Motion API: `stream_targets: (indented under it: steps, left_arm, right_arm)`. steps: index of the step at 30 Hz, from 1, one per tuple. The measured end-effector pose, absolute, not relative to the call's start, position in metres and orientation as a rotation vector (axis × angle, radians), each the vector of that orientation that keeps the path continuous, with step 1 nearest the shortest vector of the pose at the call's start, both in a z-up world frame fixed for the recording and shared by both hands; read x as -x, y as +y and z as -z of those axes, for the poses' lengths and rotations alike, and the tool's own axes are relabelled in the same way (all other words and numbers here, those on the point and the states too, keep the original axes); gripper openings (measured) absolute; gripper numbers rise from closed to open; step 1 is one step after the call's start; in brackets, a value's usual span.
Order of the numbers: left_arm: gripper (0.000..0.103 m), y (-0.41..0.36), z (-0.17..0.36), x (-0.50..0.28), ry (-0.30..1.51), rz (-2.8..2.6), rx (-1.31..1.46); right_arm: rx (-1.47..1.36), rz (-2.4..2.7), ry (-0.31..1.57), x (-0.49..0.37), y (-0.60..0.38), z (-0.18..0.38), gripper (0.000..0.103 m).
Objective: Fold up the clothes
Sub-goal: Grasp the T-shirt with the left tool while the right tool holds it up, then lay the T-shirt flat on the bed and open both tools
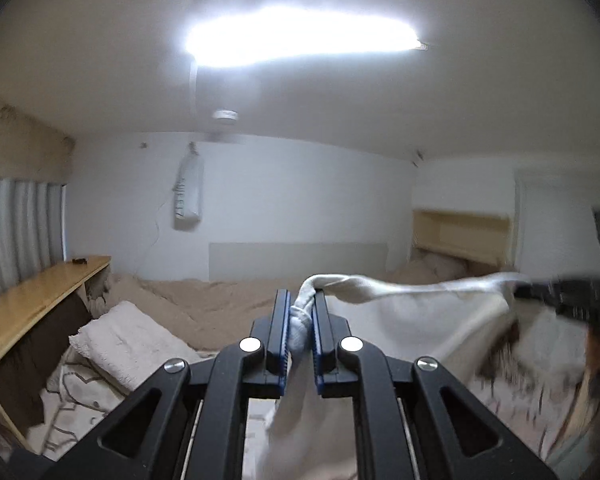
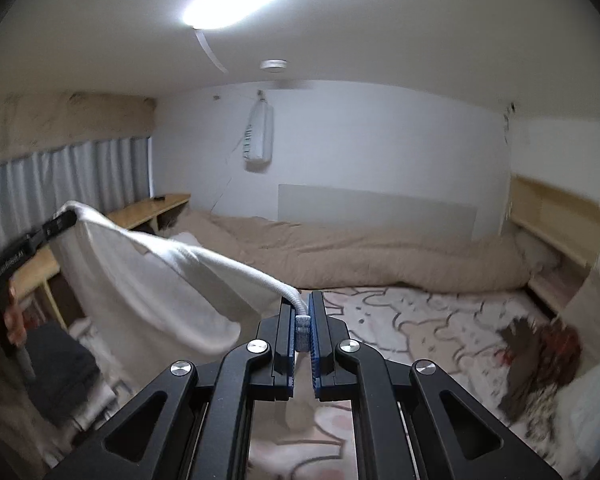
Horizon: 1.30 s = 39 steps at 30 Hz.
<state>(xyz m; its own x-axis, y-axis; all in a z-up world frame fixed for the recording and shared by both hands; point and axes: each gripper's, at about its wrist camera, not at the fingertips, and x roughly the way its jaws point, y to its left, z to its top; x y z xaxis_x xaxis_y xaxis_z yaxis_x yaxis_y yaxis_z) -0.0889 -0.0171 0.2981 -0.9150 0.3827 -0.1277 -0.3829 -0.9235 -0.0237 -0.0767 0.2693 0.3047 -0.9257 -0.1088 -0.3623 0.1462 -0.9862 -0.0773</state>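
Observation:
A white garment [image 1: 404, 316] hangs in the air, stretched between both grippers above the bed. My left gripper [image 1: 302, 312] is shut on a bunched white edge of it, and cloth drops below the jaws. In the right wrist view the same white garment [image 2: 148, 280] sags leftward. There my right gripper [image 2: 302, 316] is shut on a thick corded hem. The other gripper shows in each view: the right gripper [image 1: 556, 294] blurred at far right, the left gripper [image 2: 40, 236] at far left with a hand [image 2: 12, 312] behind it.
A tan duvet [image 2: 360, 252] lies across the back of the bed; a patterned sheet [image 2: 420, 316] covers the front. A white pillow [image 1: 128, 340] sits at left beside a wooden shelf [image 1: 32, 300]. A dark patterned cloth [image 2: 540, 360] lies at right. Curtains [image 2: 80, 180] hang at left.

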Motion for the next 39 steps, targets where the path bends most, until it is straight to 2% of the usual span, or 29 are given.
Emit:
stream_targets:
  steps: [4, 6, 10, 14, 18, 19, 20, 21, 22, 23, 25, 28, 34, 39]
  left_arm:
    - [0.011, -0.025, -0.197, 0.057, 0.143, -2.666, 0.423]
    - [0.011, -0.034, -0.110, 0.043, 0.127, -2.607, 0.636]
    - [0.010, -0.049, 0.055, 0.018, 0.023, -2.471, 1.070]
    - [0.010, -0.050, 0.144, -0.014, 0.040, -2.417, 1.279]
    - [0.011, -0.050, 0.159, -0.028, 0.067, -2.377, 1.305]
    - [0.013, -0.050, 0.158, -0.029, 0.088, -2.371, 1.296]
    - [0.015, -0.049, 0.156, -0.029, 0.109, -2.365, 1.286]
    - [0.023, -0.049, 0.154, -0.028, 0.116, -2.355, 1.285]
    - [0.034, -0.051, 0.152, -0.027, 0.119, -2.342, 1.283]
    - [0.038, -0.051, 0.150, -0.026, 0.123, -2.328, 1.271]
    - [0.050, -0.049, 0.150, -0.027, 0.147, -2.301, 1.234]
    - [0.061, -0.040, 0.142, -0.026, 0.201, -2.271, 1.178]
    - [0.061, -0.027, 0.149, 0.001, 0.190, -2.171, 1.257]
    - [0.061, -0.031, 0.166, 0.033, 0.010, -2.069, 1.408]
  right_arm:
    - [-0.783, 2.798, 0.294, 0.054, 0.256, -0.218, 0.006]
    - [-0.947, 2.712, 0.301, 0.050, 0.252, -0.157, 0.006]
    - [-1.280, 2.527, 0.225, 0.039, 0.245, -0.020, 0.006]
    - [-1.553, 2.352, 0.149, 0.025, 0.238, 0.107, 0.006]
    - [-1.610, 2.305, 0.145, 0.007, 0.227, 0.146, 0.007]
    - [-1.604, 2.305, 0.147, 0.006, 0.225, 0.145, 0.011]
    - [-1.605, 2.303, 0.141, 0.006, 0.225, 0.145, 0.026]
    - [-1.613, 2.302, 0.129, 0.006, 0.225, 0.145, 0.038]
    - [-1.620, 2.302, 0.121, 0.006, 0.226, 0.146, 0.068]
    - [-1.619, 2.306, 0.124, 0.003, 0.227, 0.145, 0.082]
    - [-1.612, 2.304, 0.135, -0.003, 0.225, 0.144, 0.082]
    - [-1.634, 2.265, 0.065, -0.005, 0.224, 0.149, 0.082]
    - [-1.692, 2.272, -0.133, -0.011, 0.237, 0.152, 0.082]
    - [-1.706, 2.287, -0.399, -0.004, 0.265, 0.152, 0.082]
